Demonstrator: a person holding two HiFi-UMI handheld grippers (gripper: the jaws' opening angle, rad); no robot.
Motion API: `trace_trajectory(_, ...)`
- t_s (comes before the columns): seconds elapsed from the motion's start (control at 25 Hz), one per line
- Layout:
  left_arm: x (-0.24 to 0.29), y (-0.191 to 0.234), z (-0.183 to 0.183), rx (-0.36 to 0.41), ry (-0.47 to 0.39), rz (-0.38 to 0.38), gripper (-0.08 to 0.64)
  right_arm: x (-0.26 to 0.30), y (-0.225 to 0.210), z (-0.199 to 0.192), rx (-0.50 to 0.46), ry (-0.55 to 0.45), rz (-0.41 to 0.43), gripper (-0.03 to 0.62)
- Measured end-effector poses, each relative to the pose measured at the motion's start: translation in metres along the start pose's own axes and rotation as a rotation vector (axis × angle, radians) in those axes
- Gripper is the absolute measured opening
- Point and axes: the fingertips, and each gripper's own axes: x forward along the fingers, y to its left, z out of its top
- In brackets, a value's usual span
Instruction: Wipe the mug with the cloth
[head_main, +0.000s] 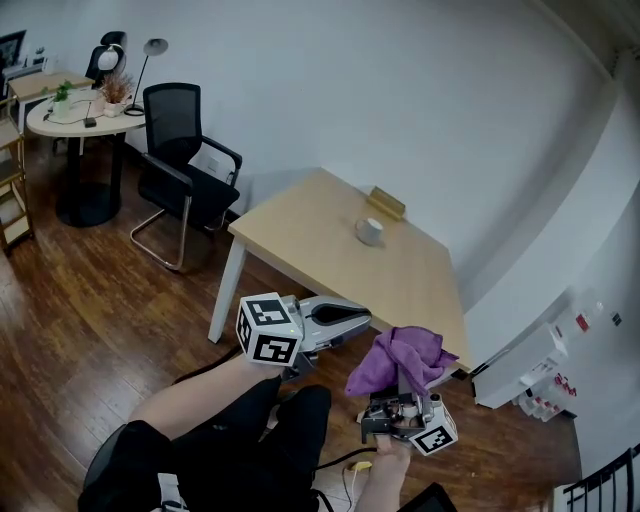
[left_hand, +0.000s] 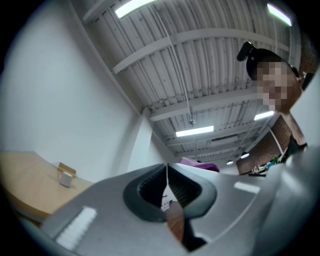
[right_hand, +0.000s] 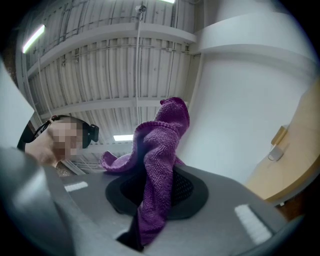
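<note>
1. the head view looks from above the person, steeply down past the legs to the wooden floor (head_main: 90, 330). the left gripper (head_main: 362, 320) and right gripper (head_main: 404, 386) sit close at the bottom, and the table (head_main: 330, 250) lies farther off at mid-frame.
2. the left gripper view sits close behind its own jaws, tilted up at the ceiling (left_hand: 200, 75) and white wall (left_hand: 75, 100).
3. the right gripper view sits just as close on its jaws and is also tilted up to the ceiling.
4. all three views share the table and the mug (head_main: 370, 231), which lie low at the left edge of the left gripper view and at the right edge of the right one. the purple cloth (right_hand: 160, 145) shows in each.
</note>
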Motion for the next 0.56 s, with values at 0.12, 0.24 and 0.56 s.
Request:
trace_trajectory(0.12, 0.0, -0.006, 0.002, 0.05, 0.017, -0.003, 0.02, 0.002, 0.004, 0.001, -0.007, -0.008, 0.01, 0.061)
trace_trajectory(0.24, 0.0, -0.01, 0.002, 0.073, 0.031, -0.005, 0.02, -0.005, -0.003, 0.003, -0.039, 0.001, -0.009, 0.061)
trace_trajectory(0.56, 0.0, -0.006, 0.001, 0.081, 0.034, 0.003, 0.02, 0.007, 0.003, 0.001, 0.016, -0.012, 0.009, 0.061)
